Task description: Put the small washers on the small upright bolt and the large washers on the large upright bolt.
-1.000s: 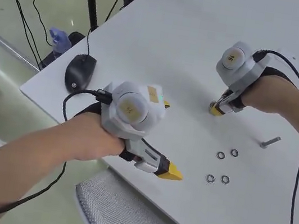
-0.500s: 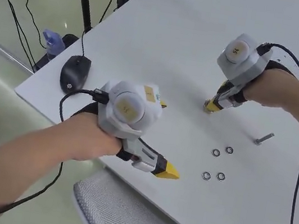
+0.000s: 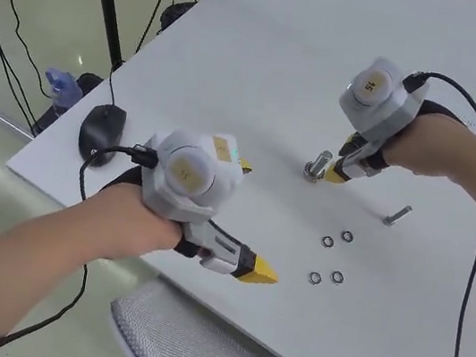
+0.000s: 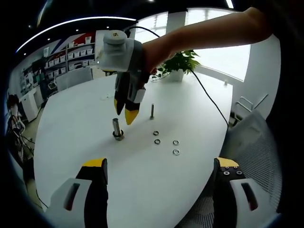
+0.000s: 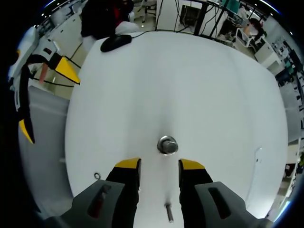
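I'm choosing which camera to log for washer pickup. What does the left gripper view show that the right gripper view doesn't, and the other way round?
Left gripper view, not the right's: all four washers in a loose cluster, and a potted plant at the table's far end.

Right gripper view, not the left's: a computer mouse near the table edge, and a top-down look at the large bolt just ahead of its open jaws.

Both: the large bolt, the small bolt, the white table, the left gripper, the right gripper.
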A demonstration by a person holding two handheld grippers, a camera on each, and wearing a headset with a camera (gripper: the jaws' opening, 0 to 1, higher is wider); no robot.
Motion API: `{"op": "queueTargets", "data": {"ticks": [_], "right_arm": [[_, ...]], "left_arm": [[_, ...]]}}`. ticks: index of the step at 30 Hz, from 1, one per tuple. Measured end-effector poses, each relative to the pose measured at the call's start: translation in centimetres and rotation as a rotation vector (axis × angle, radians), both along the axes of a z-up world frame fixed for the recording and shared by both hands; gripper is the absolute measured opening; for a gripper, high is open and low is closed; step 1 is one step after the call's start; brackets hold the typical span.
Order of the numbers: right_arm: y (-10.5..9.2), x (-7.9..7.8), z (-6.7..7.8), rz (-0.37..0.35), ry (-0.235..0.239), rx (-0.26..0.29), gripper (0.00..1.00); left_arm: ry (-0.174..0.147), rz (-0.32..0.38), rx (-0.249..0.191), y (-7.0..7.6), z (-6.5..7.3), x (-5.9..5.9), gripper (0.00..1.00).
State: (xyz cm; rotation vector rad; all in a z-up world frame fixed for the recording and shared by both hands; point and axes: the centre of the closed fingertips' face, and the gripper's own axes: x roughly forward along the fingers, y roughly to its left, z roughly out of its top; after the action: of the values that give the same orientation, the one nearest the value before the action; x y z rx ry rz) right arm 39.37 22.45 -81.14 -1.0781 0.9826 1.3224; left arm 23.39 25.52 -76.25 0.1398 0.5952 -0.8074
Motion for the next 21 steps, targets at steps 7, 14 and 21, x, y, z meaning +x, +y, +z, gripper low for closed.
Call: {"op": "queueTargets", "data": {"ticks": [7,14,21], "right_arm": [[-2.2,-1.3,0.3,-0.033,0.0,0.012,0.32],[-4.5,-2.9,0.5,-0.069,0.006,0.024,0.32],[-5.1,-4.3,0.6,-0.091,0.023,0.053,0.31]], "left_arm": [[0.0,-0.006,-0.013,-0.2,0.1,-0.1,0.94],[-0.001,-0.01,-0.016,0.0,-0.1,0.2,0.95],[-0.006,-0.017,-0.014,0.0,0.1,0.3,0.97]]}}
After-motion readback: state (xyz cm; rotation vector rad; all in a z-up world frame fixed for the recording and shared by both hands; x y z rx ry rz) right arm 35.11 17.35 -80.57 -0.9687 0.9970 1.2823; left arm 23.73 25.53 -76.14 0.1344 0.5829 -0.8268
